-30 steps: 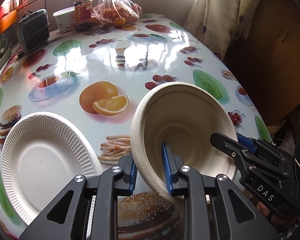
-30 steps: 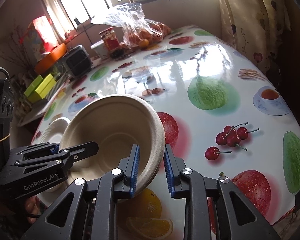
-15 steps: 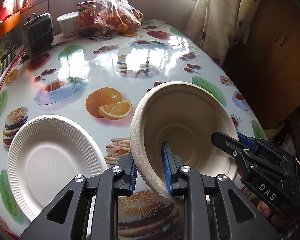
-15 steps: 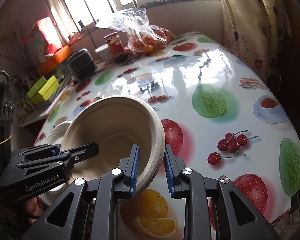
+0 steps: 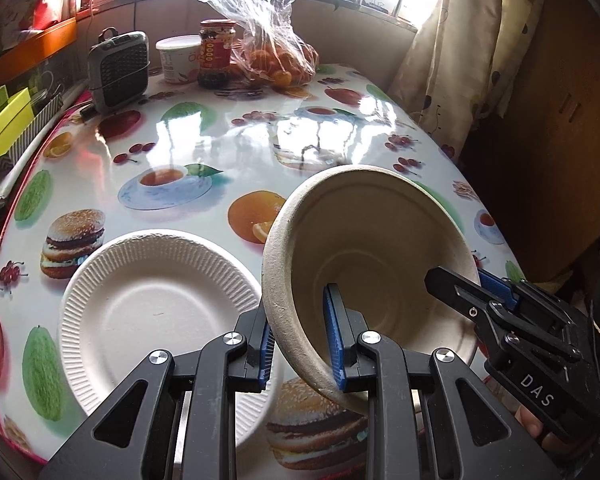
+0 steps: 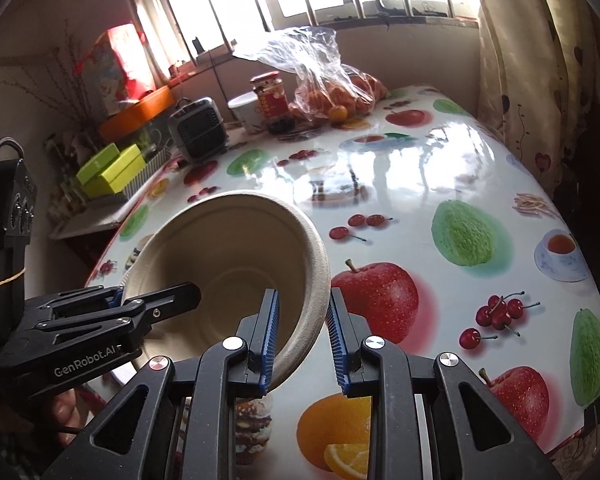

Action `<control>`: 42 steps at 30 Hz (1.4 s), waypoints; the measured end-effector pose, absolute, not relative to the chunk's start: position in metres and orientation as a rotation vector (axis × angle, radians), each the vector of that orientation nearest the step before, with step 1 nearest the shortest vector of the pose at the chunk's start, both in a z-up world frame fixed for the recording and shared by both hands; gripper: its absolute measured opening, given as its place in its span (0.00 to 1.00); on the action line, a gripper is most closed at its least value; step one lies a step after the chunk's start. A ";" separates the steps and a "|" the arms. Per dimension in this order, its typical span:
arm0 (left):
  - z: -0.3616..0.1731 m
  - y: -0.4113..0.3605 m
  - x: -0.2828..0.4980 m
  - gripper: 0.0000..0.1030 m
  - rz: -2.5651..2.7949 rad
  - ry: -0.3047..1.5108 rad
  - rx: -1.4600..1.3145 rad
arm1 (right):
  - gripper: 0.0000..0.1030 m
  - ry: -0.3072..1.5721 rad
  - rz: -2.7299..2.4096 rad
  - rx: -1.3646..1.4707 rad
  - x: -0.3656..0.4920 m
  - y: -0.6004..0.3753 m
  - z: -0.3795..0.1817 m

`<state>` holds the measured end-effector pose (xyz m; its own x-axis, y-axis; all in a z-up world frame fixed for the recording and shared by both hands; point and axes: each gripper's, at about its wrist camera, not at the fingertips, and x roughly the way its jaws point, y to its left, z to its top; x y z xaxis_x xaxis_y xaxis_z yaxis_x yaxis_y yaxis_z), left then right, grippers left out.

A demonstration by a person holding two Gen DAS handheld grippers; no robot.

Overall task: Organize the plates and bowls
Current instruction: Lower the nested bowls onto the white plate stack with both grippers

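Bowl (image 5: 376,256), tan molded-fibre, held off the table and tilted, its opening facing the cameras. Both grippers pinch its rim on opposite sides. Left gripper (image 5: 302,344): blue pads (image 5: 334,336) straddle the bowl's left wall, one pad inside, one outside, and both look to be pressing the wall. Right gripper (image 6: 302,340): inner pad on the bowl's inside wall, outer pad (image 6: 336,340) looks slightly off the outside of the rim, so its clamp is loose or partly spread; contact on that side hard to tell. In the left wrist view the right gripper reaches in from the right, with one finger inside the bowl and one behind the rim. In the right wrist view the left gripper comes in from the left, gripping the rim the same way.

Paper plate (image 5: 160,312), white with a ribbed rim, lies flat on the table (image 5: 228,148) just left of the bowl, partly hidden behind the left gripper. In the right wrist view only a sliver of it shows behind the bowl. The bowl hangs above the near edge of the table, beside the plate and not over its centre.

The table is covered with a glossy oilcloth printed with fruit and burgers. At the far end: plastic bag of oranges (image 5: 276,52), red-labelled jar (image 5: 216,52), white tub (image 5: 178,58), small grey heater (image 5: 118,68). Yellow-green boxes (image 6: 112,170) sit off the table's left side. Curtain (image 5: 468,48) hangs on the right.
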<state>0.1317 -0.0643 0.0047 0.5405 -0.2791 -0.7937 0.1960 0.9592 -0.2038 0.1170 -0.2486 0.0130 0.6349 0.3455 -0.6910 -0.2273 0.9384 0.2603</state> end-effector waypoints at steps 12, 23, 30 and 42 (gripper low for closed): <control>0.012 -0.017 0.121 0.23 -0.197 0.933 -0.131 | 0.23 0.816 0.423 0.111 0.119 -0.202 0.019; 0.008 0.028 0.111 0.23 -0.103 0.930 -0.180 | 0.23 0.839 0.521 0.068 0.125 -0.154 0.016; -0.002 0.052 0.107 0.23 -0.056 0.947 -0.204 | 0.23 0.867 0.562 0.040 0.128 -0.128 0.007; -0.023 0.063 0.114 0.23 -0.059 0.991 -0.238 | 0.24 0.902 0.550 0.019 0.135 -0.114 -0.005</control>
<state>0.1139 0.0635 -0.0229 0.5487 -0.1572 -0.8211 -0.0586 0.9725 -0.2253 0.1351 -0.1142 -0.0051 0.4922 0.4606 -0.7386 -0.4453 0.8623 0.2410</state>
